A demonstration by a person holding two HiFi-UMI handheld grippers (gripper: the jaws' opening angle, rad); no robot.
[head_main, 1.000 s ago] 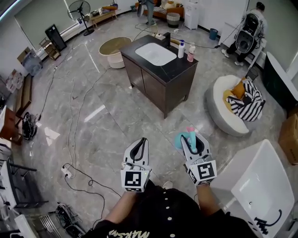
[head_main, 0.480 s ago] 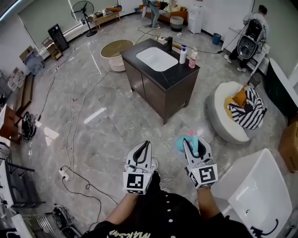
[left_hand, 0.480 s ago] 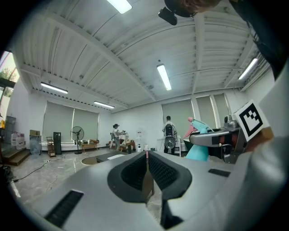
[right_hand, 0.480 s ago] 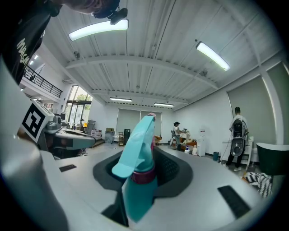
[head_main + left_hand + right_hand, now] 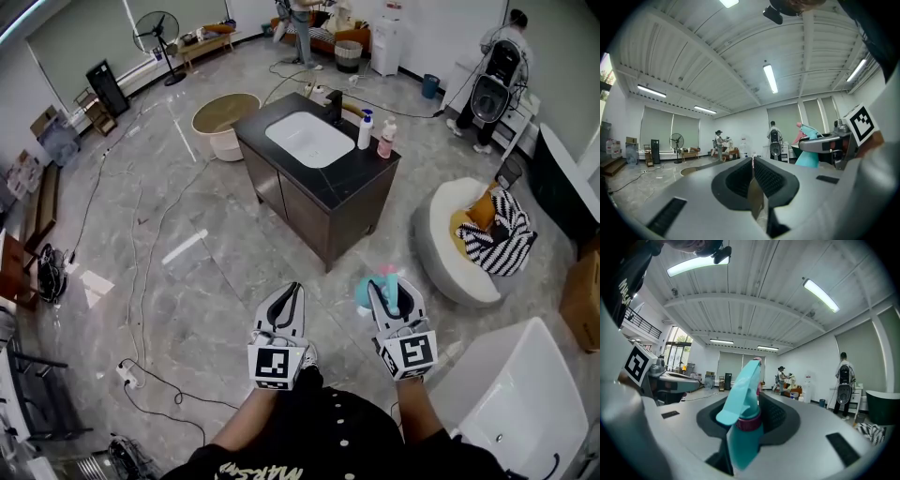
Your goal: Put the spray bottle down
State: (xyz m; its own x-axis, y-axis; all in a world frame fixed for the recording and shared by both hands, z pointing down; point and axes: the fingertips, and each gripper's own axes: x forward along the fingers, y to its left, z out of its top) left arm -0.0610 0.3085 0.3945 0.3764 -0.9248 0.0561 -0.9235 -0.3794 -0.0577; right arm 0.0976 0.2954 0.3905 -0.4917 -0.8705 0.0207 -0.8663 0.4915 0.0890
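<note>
Spray bottle (image 5: 743, 427): one only, teal with a pink collar, upright between the jaws of the right gripper (image 5: 757, 397). The jaws clamp it at the neck and its trigger head rises above their tips. In the head view the spray bottle (image 5: 365, 292) shows at the left of those tips.

Since a second ago, from left to right in the head view, the round beige tub (image 5: 225, 123) and the dark vanity (image 5: 323, 202) have slid down toward the grippers. The white bathtub (image 5: 525, 403) has sunk toward the lower right corner. Both grippers hold the same level, side-by-side pose, and the bottle has not shifted in its grip.

There are two grippers. The left gripper (image 5: 292, 287) has its jaws together with nothing in them, and the right gripper (image 5: 394, 283) carries the bottle. The vanity has one white basin (image 5: 307, 139). Two bottles stand on its top, a white one (image 5: 365, 129) and a pink one (image 5: 385, 139). One fan (image 5: 155, 28) stands far left, and two people are at the far wall.
</note>
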